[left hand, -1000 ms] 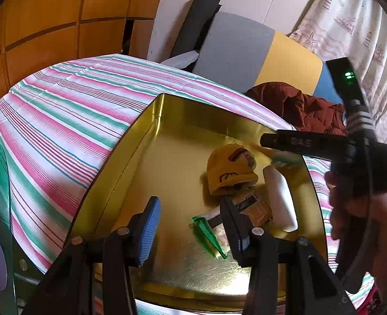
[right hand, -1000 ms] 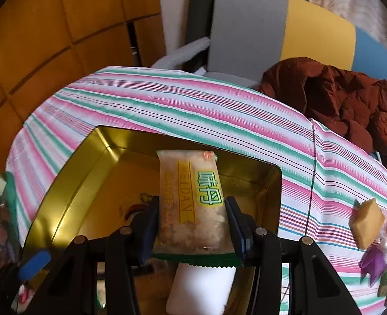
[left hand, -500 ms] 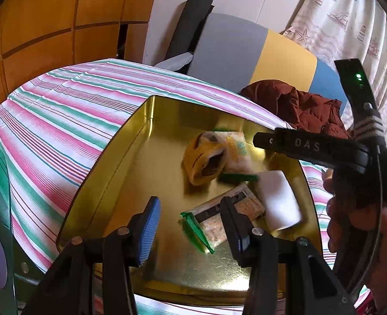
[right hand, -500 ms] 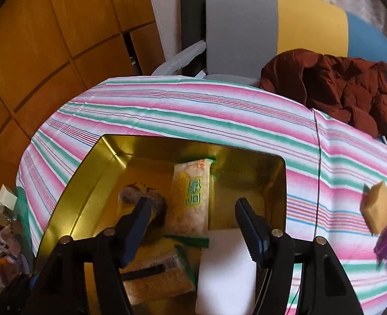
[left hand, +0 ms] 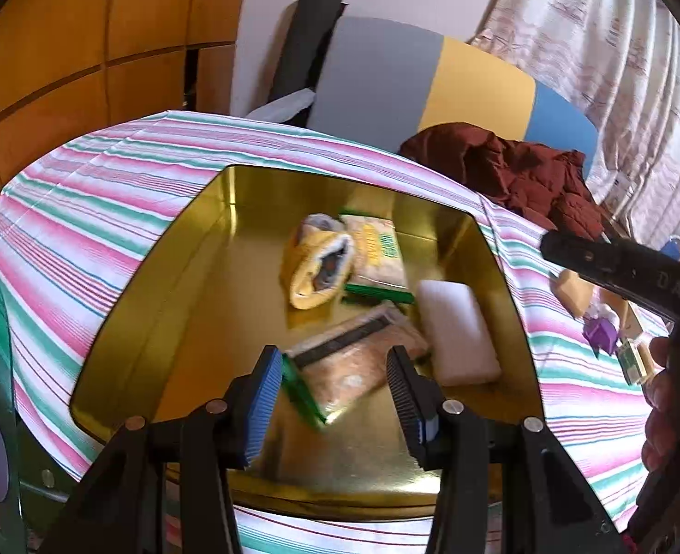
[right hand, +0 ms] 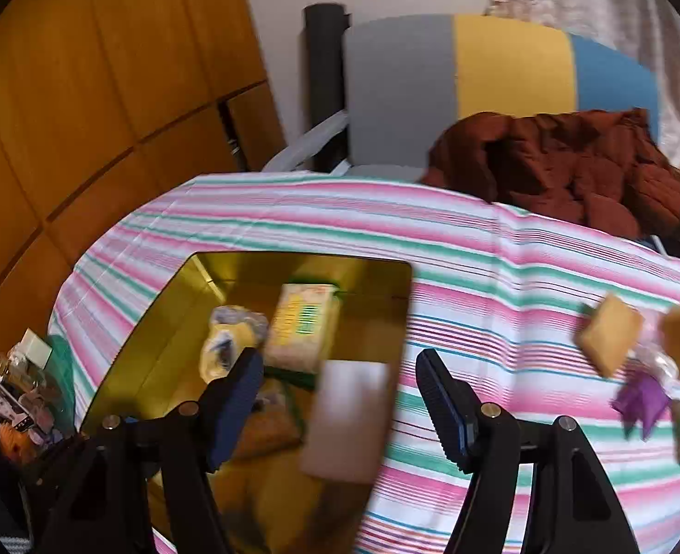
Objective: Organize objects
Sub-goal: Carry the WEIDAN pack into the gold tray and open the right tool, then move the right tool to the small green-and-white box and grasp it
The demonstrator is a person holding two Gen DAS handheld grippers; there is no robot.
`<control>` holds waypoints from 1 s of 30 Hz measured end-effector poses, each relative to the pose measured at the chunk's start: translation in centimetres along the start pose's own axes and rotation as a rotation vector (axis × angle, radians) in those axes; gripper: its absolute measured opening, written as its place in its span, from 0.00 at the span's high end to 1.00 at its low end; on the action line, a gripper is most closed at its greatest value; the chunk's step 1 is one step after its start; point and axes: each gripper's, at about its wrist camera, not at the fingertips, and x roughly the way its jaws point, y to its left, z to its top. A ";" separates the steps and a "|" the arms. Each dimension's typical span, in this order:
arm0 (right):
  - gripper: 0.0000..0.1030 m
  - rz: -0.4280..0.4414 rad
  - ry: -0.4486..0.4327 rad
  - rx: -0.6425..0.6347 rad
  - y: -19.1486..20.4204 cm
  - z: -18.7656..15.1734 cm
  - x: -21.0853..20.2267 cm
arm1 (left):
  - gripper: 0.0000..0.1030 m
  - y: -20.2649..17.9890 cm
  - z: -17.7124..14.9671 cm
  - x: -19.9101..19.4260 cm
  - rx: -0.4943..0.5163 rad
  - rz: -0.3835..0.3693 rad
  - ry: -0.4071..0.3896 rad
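At the table's left side we see the gold tin (left hand: 155, 323) resting on the striped tablecloth (left hand: 86, 212). Our left gripper (left hand: 331, 392) hangs over the tin's near edge with its jaws partly spread and nothing pinched between them. Inside the tin, a yellow pouch (left hand: 314, 272) lies toward the far wall, touching a green-lettered snack pack (left hand: 379, 254). Nearer us lies a brown snack pack (left hand: 354, 360), and just beside it, against the tin's right wall, a white block (left hand: 455, 328). Our right gripper (right hand: 340, 397) hovers over the tin's right rim; its jaws have just been opening and stand spread, gripping nothing. Farther right on the cloth, near the table's right edge, sit tan squares (right hand: 610, 341) and a purple wrapper (right hand: 640, 401).
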 end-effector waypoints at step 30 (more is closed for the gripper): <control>0.45 -0.449 -0.060 0.321 -28.0 -10.4 -8.1 | 0.54 -14.0 -3.9 -1.4 0.321 -0.171 0.062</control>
